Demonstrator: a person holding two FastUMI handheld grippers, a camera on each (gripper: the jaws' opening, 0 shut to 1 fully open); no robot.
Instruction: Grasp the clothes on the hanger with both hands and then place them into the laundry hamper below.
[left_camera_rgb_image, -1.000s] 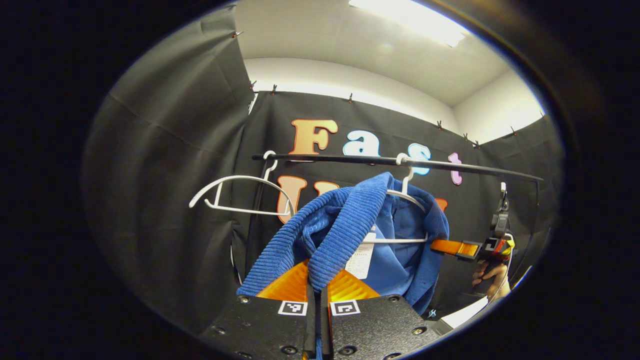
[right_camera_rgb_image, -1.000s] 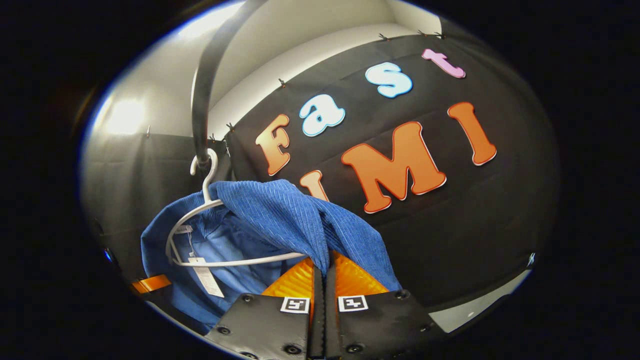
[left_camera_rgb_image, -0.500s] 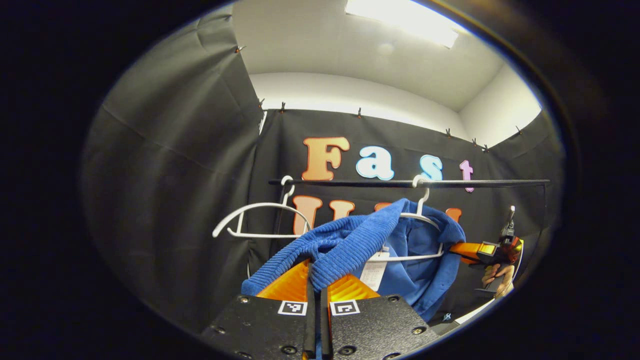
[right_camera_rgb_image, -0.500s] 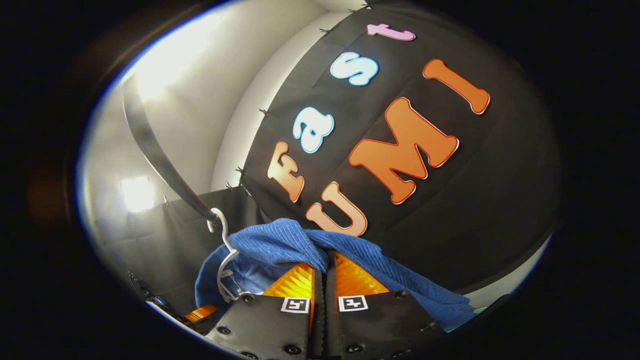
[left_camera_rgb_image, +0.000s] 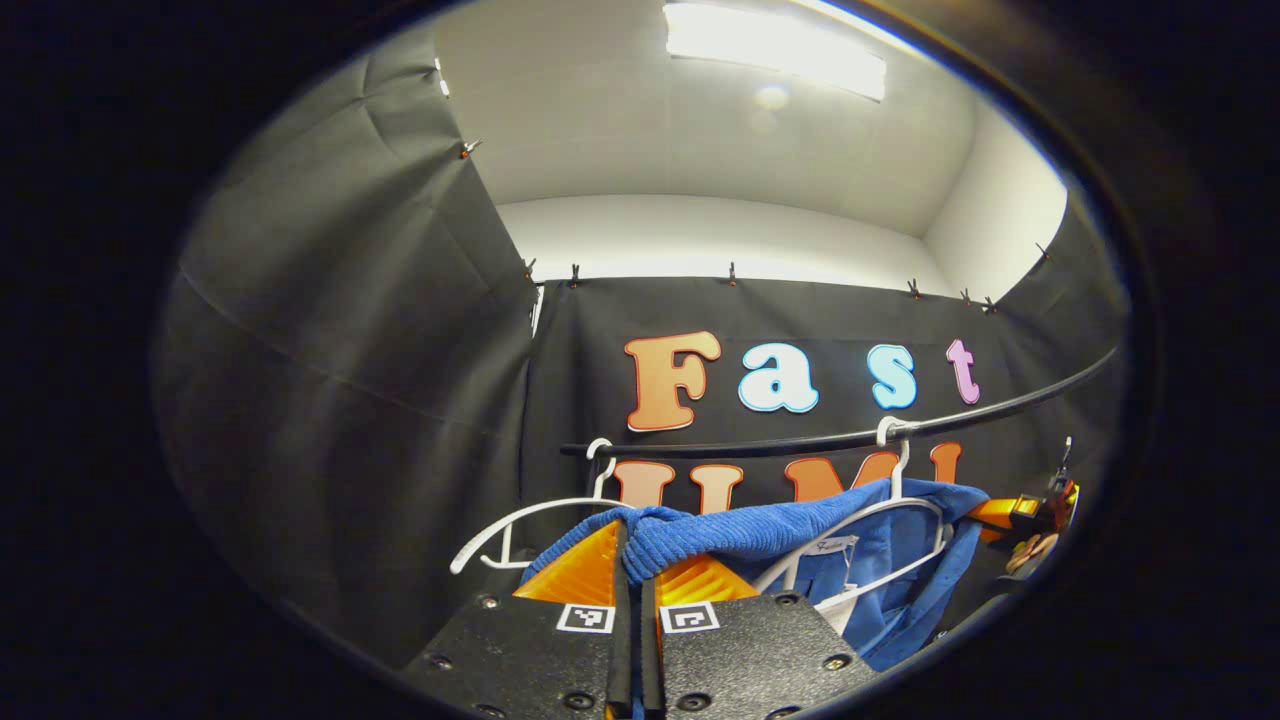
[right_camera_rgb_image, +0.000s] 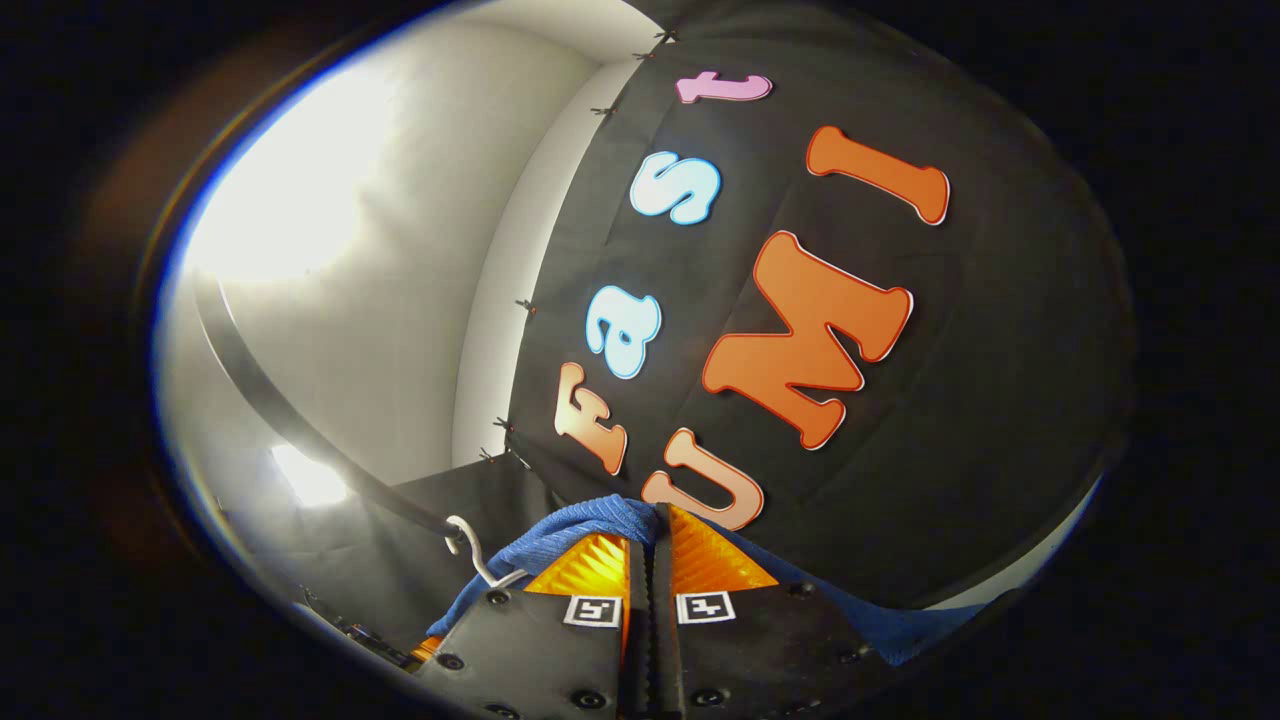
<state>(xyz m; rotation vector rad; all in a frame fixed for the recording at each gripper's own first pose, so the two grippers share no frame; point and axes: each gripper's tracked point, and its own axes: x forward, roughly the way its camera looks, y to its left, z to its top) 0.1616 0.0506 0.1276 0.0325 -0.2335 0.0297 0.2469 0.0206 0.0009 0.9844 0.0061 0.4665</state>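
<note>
Blue corduroy is bunched between the fingers of my left gripper (left_camera_rgb_image: 631, 545), a thick ribbed fold of the garment (left_camera_rgb_image: 800, 525) that both fingers press on with no gap showing. My right gripper (right_camera_rgb_image: 649, 530) has the same cloth (right_camera_rgb_image: 570, 525) pinched at its tips, fingers closed tight on it.

What has changed over the last second: both grippers have pulled down and back. In the left gripper view the rail (left_camera_rgb_image: 800, 441) and the garment's white hanger (left_camera_rgb_image: 880, 515) sat high ahead of my fingers a second ago; now they lie low, just beyond my tips, and far more ceiling fills the upper part. The cloth that hung in a deep drape then is now stretched flat from my left fingers across to the far shoulder, where my other gripper (left_camera_rgb_image: 1020, 510) and the hand holding it show off to the right. The right gripper view has rolled and tipped upward, and much less blue shows above its fingers than before.

I judge the garment is being drawn taut off the hanger, but it is not free: the wire shoulder is inside the collar opening, with the label beside it. An empty hanger (left_camera_rgb_image: 520, 520) hangs just left of my left fingers. I cannot see the hamper; it should be below. Next I need the cloth to clear the hanger arm without dragging the hook off the rail.
</note>
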